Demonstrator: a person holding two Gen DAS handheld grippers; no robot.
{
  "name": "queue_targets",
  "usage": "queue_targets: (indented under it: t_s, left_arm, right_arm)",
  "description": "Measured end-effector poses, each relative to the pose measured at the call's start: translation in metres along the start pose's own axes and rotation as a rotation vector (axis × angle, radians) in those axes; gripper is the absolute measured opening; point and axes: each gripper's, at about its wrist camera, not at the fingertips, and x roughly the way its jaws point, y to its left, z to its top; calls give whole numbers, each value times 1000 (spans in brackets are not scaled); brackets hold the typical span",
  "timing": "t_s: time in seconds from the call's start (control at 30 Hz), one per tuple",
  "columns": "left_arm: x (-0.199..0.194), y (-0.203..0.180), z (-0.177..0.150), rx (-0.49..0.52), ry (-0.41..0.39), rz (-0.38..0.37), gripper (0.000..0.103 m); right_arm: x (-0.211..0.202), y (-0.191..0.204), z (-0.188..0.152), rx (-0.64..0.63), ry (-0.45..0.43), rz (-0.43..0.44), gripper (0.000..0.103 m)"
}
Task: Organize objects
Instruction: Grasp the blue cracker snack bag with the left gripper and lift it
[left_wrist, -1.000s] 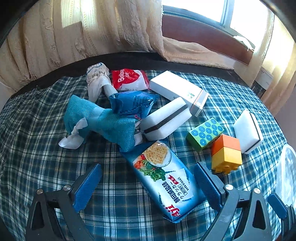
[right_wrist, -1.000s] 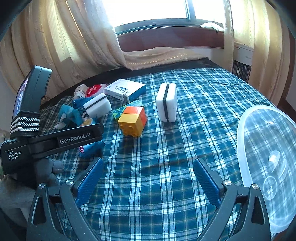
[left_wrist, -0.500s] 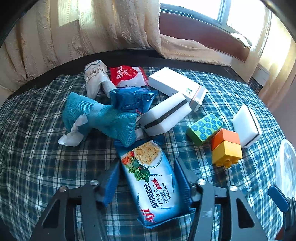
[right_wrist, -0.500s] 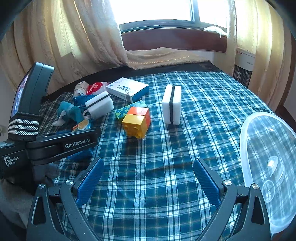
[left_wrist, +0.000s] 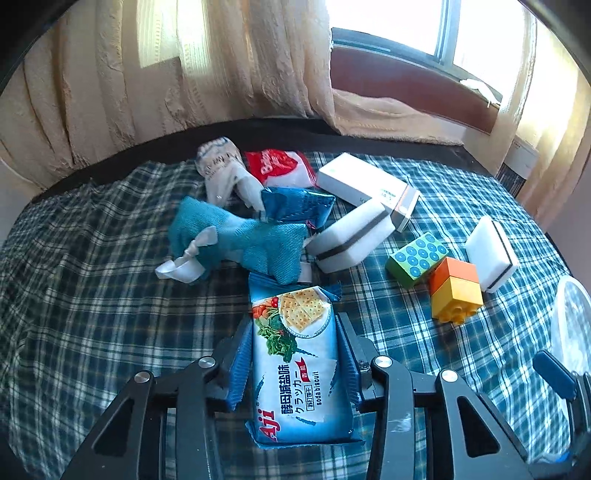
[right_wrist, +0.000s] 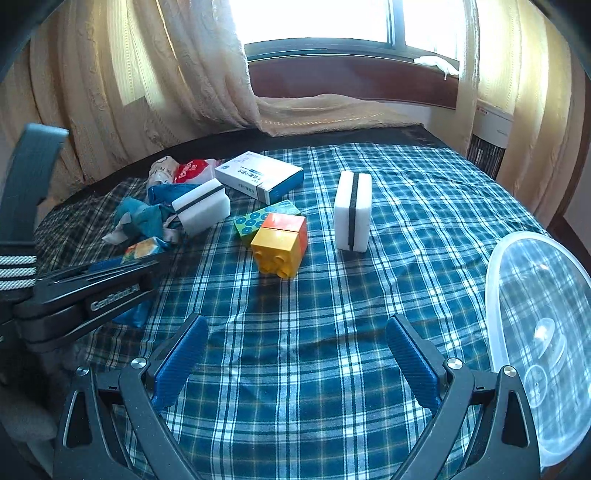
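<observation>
1. Clamping the soda biscuit packet (left_wrist: 299, 369) on both long sides, the left gripper (left_wrist: 295, 365) has it nearest the camera.
2. Right gripper (right_wrist: 295, 354) hangs spread, empty, above the plaid cloth (right_wrist: 332, 369).
3. Clear container (right_wrist: 543, 339) at right looks empty; judged: sorting barely begun.
4. Farther off, unsorted: toy blocks (left_wrist: 456, 290), sponges (left_wrist: 352, 236), teal cloth (left_wrist: 255, 236), white box (left_wrist: 365, 184).

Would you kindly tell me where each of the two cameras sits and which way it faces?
Left wrist: on the left gripper, looking down along its fingers at the soda biscuit pack it has clamped; clutter and curtains beyond.
Right wrist: on the right gripper, open over bare plaid cloth, clear lid at right; the left gripper's body shows at left.
Shared: yellow-orange block, white sponges, box.
</observation>
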Motion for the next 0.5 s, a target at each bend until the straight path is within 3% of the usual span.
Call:
queue_targets:
  t_s: [0.23,0.5]
  left_arm:
    - [-14,11,-1,-13,-57,19,45]
    - [-16,19,-2,-36,-53,-13,44]
  right_arm:
    - [8,6,7,-16,6,-1,97]
    - [23,-1,24,31,15,41,97]
